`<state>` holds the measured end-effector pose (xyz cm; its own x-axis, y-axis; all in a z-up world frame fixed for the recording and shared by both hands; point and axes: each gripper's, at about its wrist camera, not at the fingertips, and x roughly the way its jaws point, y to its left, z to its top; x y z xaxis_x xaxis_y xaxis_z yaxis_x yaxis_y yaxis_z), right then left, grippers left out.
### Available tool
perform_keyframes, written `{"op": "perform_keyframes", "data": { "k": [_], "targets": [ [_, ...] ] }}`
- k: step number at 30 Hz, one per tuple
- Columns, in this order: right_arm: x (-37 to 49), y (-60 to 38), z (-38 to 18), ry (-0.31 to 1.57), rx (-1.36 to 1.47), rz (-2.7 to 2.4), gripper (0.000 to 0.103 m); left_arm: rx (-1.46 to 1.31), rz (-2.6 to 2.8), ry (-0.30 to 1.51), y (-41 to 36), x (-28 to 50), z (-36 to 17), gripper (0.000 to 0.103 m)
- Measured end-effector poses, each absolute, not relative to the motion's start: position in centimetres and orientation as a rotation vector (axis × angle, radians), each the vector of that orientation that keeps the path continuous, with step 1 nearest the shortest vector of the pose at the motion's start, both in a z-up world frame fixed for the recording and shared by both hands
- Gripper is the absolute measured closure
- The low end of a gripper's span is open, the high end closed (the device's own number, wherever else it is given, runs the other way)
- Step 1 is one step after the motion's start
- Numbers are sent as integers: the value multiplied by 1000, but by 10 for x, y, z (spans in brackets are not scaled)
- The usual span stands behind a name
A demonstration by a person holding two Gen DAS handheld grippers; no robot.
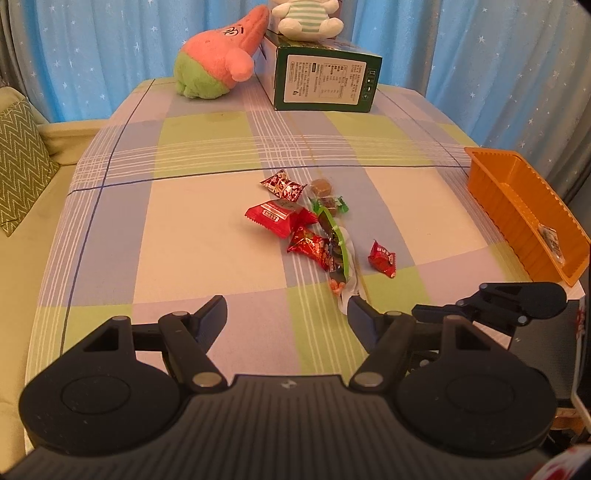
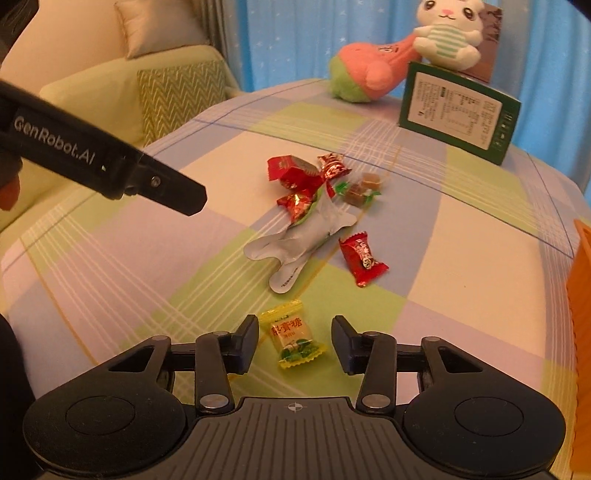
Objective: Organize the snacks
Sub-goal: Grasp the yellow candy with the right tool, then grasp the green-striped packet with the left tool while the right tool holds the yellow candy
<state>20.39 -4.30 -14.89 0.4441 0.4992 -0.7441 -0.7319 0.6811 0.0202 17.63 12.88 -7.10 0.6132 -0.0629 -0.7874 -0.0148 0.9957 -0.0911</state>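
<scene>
A pile of snacks lies mid-table on the checked cloth [image 1: 192, 236]: red packets [image 1: 280, 216], a long green and silver pouch [image 1: 338, 251], brown candies [image 1: 322, 186] and a lone red candy [image 1: 382, 258]. My left gripper [image 1: 286, 306] hovers open just short of the pile, with nothing between its fingers. In the right wrist view a yellow candy [image 2: 295, 338] lies on the cloth between the fingers of my right gripper [image 2: 294, 325]. Both pads stand clear of the candy, so that gripper is open. One left finger [image 2: 166, 184] reaches in from the left.
An orange tray [image 1: 517, 199] sits at the table's right edge with one wrapped snack [image 1: 550, 236] inside. At the back stand a green box [image 1: 325, 81], a pink and green plush [image 1: 218, 62] and a white plush [image 1: 306, 18]. A sofa with a cushion [image 1: 18, 166] is to the left.
</scene>
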Motion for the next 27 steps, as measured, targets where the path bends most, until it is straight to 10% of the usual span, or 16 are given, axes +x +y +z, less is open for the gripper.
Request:
{"op": "perform_keyframes", "data": {
  "k": [12, 27],
  "targets": [
    [211, -66, -132, 790, -218, 686, 82, -78, -98, 929, 107, 200, -85, 34],
    [227, -118, -123, 805, -88, 535, 82, -133, -62, 977, 85, 250, -124, 78]
  ]
}}
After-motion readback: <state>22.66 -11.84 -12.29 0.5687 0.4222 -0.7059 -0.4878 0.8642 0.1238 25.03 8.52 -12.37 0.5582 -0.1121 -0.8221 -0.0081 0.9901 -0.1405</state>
